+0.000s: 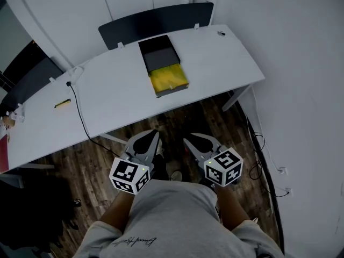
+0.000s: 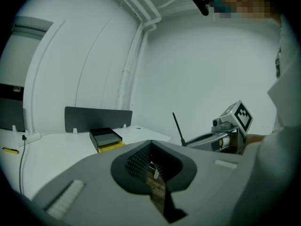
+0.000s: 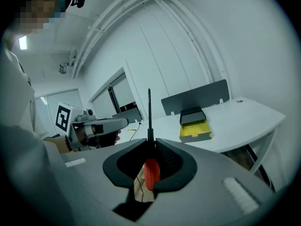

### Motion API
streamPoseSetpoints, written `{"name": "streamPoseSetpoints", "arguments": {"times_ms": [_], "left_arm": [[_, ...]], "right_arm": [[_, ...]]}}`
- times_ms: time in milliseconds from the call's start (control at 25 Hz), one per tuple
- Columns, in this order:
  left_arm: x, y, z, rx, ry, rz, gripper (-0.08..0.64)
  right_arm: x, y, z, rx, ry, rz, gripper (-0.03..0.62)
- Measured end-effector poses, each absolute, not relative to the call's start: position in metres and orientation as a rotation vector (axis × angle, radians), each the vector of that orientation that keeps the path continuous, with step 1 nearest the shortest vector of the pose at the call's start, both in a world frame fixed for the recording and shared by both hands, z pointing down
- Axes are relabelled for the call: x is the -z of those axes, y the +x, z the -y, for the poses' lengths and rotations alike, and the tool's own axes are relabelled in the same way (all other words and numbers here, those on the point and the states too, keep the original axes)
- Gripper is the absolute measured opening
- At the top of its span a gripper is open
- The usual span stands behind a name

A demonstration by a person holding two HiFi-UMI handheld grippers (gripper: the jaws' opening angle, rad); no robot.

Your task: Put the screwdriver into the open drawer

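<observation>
1. Grey shirt (image 1: pixel 172 219) of the person is filling the bottom of the head view. Both forearms are reaching out from it, each carrying 1 hand-held gripper just ahead of the body.
2. Right hand-held gripper (image 1: pixel 191 142) is clamping its 2 jaws on the screwdriver (image 3: pixel 151 172). The red handle is sitting between the pads, and the dark shaft is sticking out past the jaw tips, pointing up and ahead.
3. Left hand-held gripper (image 1: pixel 153 138) is hanging just beside the right one, on its left. Its jaws are pressing together at the tips with nothing between them, and only wooden floor (image 1: pixel 177 117) is showing through the gap behind the tips.
4. Both hand-held grippers are hovering over that floor, short of the near edge of the white counter (image 1: pixel 215 63) lying ahead of them.
5. Open drawer (image 1: pixel 168 78), yellow inside, is sticking out of a black drawer unit (image 1: pixel 157 54) on the counter, well ahead of both hand-held grippers. The screwdriver is sitting well apart from it.
6. Black cable (image 1: pixel 79 109) is running across the counter ahead and to the left of the left hand-held gripper. A small yellow item (image 1: pixel 62 104) is lying further left.
7. Dark panel (image 1: pixel 156 23) is standing along the far counter edge, beyond the drawer unit.
</observation>
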State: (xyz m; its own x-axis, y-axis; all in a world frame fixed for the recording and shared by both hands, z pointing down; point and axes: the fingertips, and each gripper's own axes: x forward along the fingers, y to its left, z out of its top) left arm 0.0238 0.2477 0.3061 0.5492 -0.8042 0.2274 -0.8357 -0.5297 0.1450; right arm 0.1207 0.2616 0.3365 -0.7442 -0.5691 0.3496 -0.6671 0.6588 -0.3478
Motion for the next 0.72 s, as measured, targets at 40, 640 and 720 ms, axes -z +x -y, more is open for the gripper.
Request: {"name": "streamPoseSetpoints", "arguments": {"times_ms": [40, 640, 720], "left_arm": [[-0.307, 0.023, -0.244, -0.192, 2.549, 1.375, 0.0], [-0.324, 0.006, -0.155, -0.198, 2.536, 1.338, 0.0], [-0.326, 0.005, -0.142, -0.2, 2.534, 1.33, 0.0]], "right_arm": [[-0.337, 0.12, -0.258, -0.684, 1.006, 2.665, 0.074], [-0.349, 0.102, -0.172, -0.696, 1.019, 2.632, 0.074], [-0.351, 0.1, -0.159, -0.702, 1.024, 2.626, 0.074]]}}
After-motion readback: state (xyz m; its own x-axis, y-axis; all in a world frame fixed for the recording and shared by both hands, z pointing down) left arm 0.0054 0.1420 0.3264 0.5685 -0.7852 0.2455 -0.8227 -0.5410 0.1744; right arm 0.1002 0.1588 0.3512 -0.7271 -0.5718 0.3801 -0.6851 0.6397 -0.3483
